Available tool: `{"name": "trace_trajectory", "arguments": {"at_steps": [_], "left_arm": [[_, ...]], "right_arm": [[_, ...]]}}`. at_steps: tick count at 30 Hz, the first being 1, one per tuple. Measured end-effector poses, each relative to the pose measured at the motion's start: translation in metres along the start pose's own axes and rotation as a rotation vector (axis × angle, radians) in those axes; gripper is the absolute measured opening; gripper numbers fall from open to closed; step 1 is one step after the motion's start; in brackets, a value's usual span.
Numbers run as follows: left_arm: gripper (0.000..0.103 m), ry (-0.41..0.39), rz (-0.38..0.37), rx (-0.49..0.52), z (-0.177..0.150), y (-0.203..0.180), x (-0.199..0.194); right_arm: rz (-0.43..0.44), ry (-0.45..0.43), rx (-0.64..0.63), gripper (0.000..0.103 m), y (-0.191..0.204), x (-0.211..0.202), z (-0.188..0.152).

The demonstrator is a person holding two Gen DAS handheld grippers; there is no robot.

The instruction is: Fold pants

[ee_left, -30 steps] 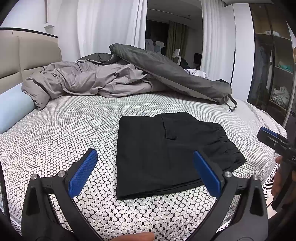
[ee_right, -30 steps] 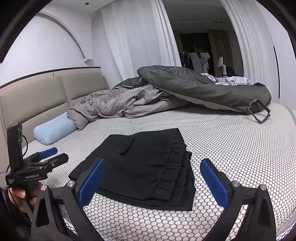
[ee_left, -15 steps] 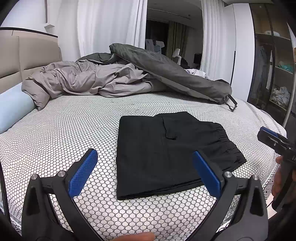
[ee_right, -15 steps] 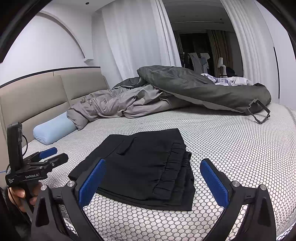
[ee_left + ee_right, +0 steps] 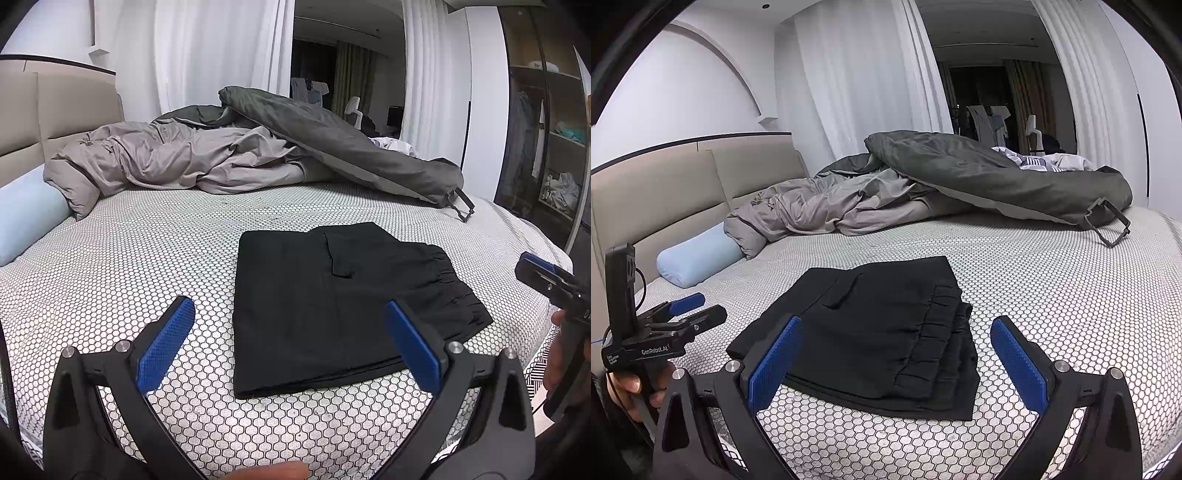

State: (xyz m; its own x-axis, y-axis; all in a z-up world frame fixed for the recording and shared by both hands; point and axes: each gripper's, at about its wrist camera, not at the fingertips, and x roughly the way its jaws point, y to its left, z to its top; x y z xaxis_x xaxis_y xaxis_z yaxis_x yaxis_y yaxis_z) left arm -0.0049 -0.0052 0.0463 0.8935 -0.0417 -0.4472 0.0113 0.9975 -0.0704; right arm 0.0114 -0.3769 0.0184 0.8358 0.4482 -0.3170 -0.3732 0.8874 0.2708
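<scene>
Left wrist view: the black fabric pants [image 5: 343,306] lie folded into a compact rectangle on the bed's white sheet printed with black honeycomb cells [image 5: 140,258], near its front edge. A flapped pocket faces up and the gathered elastic waistband sits at the right end. The left gripper with blue-padded black fingers [image 5: 291,343] hovers above the sheet in front of the bundle, jaws spread wide apart and holding nothing. At the right margin, the tip of the right gripper [image 5: 546,275] shows, clear of the cloth. A rumpled grey duvet [image 5: 207,158] and a pale blue bolster pillow [image 5: 26,214] lie well apart at the head of the bed.

Right wrist view: the same pants [image 5: 875,332] appear as stacked layers, their edges roughly aligned, the waistband folds piled at the near right. The right gripper [image 5: 897,358] hangs over the bed's front edge, jaws wide apart, empty. The left gripper [image 5: 690,310], held at far left, touches nothing.

The folding looks essentially complete; at most a little tidying of the layered edges seems left.
</scene>
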Motion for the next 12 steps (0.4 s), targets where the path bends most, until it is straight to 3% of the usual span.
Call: {"name": "trace_trajectory", "arguments": {"at_steps": [12], "left_arm": [[0.102,-0.005,-0.002,0.001,0.0005,0.0041,-0.0004]], "right_arm": [[0.002,-0.003,-0.015,0.103,0.0009,0.0016,0.0002]]}}
